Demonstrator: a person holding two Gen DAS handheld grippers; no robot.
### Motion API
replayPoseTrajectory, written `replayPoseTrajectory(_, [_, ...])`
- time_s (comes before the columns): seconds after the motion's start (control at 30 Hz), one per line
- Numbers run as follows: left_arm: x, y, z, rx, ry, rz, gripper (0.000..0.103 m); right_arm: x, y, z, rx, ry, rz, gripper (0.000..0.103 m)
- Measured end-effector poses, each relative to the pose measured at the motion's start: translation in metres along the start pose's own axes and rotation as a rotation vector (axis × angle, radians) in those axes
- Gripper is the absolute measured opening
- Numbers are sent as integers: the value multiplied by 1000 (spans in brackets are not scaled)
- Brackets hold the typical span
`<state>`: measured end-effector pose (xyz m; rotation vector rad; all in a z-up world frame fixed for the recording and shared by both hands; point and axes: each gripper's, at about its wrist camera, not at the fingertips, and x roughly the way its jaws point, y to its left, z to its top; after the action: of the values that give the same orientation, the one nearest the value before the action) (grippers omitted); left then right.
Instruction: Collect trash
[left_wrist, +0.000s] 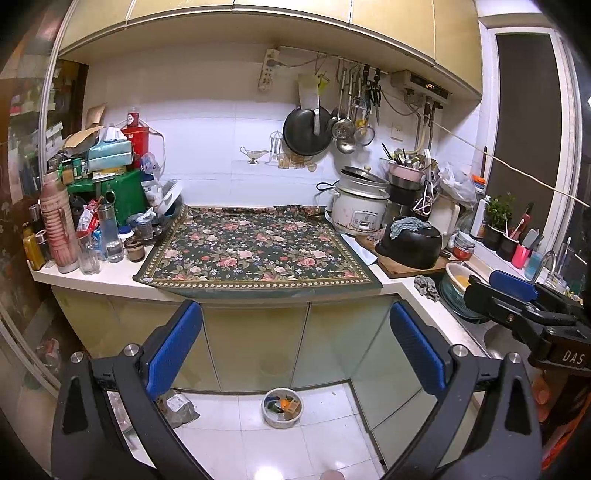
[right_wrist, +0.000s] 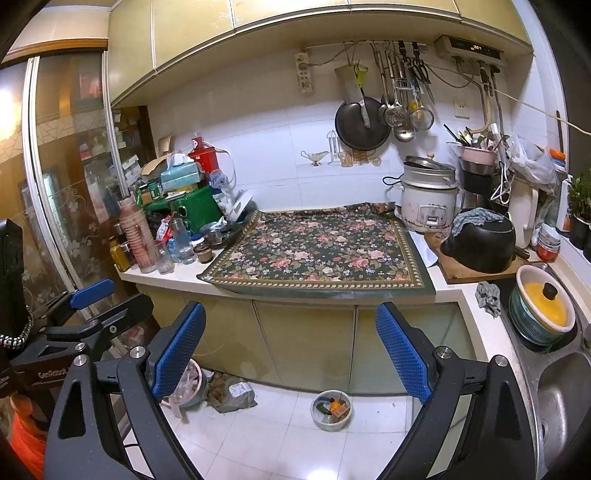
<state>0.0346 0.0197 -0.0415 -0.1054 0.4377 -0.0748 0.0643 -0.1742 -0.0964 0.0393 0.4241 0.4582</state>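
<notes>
Both claws, left (left_wrist: 295, 347) and right (right_wrist: 290, 347), gape empty above a floor bowl (right_wrist: 331, 410) of mixed scraps lying just ahead between their pads, "DAS" printed on the right claw's body.

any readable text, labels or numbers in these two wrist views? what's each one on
"DAS": white letters on the black body of the right gripper, cut off at the edge of the left wrist view.
"GenRobot", roughly: small white print on the left gripper body, right wrist view; letters uncertain.
Water heater display: glowing digits, too blurred to read.
Red container, bottles, tissue box, rice cooker panel: print too small to read.
</notes>
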Motion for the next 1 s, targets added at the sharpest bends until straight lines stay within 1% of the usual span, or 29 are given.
replayPoseTrajectory(0.4, [5, 0, 1, -11, 7, 5, 102, 1, 2, -1, 10, 3, 6, 92])
replayPoseTrajectory(1.0, [8, 6, 3, -4, 5, -27, 102, 2, 5, -2, 15, 2, -9, 92])
